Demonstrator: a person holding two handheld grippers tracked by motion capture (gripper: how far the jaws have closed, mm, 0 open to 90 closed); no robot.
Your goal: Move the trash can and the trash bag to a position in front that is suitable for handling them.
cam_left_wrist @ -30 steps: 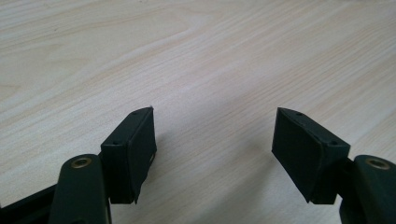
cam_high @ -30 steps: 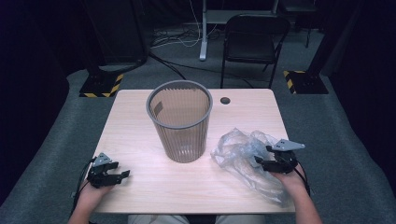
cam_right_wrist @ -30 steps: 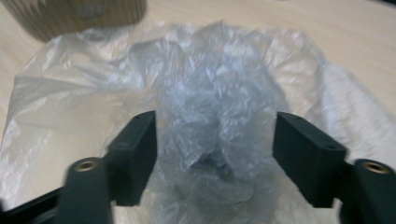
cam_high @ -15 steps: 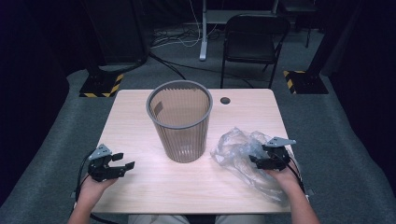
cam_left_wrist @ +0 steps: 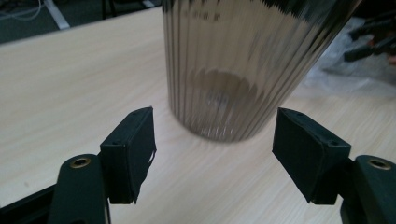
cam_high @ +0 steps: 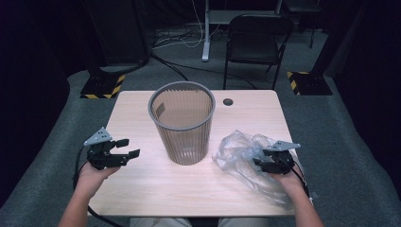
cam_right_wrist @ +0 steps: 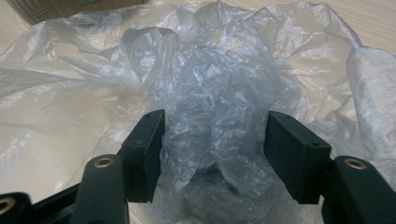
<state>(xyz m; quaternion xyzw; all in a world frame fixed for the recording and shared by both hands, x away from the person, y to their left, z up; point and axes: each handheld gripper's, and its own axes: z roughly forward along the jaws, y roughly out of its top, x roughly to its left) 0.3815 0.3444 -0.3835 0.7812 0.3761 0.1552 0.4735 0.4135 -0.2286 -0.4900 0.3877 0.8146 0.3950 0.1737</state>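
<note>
High view: bag (cam_high: 241,151) lies crumpled on the table (cam_high: 142,118), near right, just right of the bin (cam_high: 182,123); bin stands upright mid-table, empty as far as can be seen; right gripper (cam_high: 259,163) sits at the bag's near right part, left gripper (cam_high: 128,149) held above the near left of the table, pointing toward the bin, well apart from it.

Right gripper view: jaws straddle a raised fold of the bag (cam_right_wrist: 210,140); they have just been closing, film bunched between them, yet gaps show beside both pads, so not yet a pinch.

Left gripper view: jaws spread wide, nothing between them; bin wall (cam_left_wrist: 243,70) ahead, ribbed and see-through.

Handling, as a judgement: bag is thin clear film; very light, limp, slippery, no shape of its own; it will sag and trail when lifted, may slide out of a shallow grip; tears are possible but unlikely under soft pads. Best hold is a thick gathered ridge such as the one now between the right jaws, taken deep; a single layer at the edge would likely slip.
</note>
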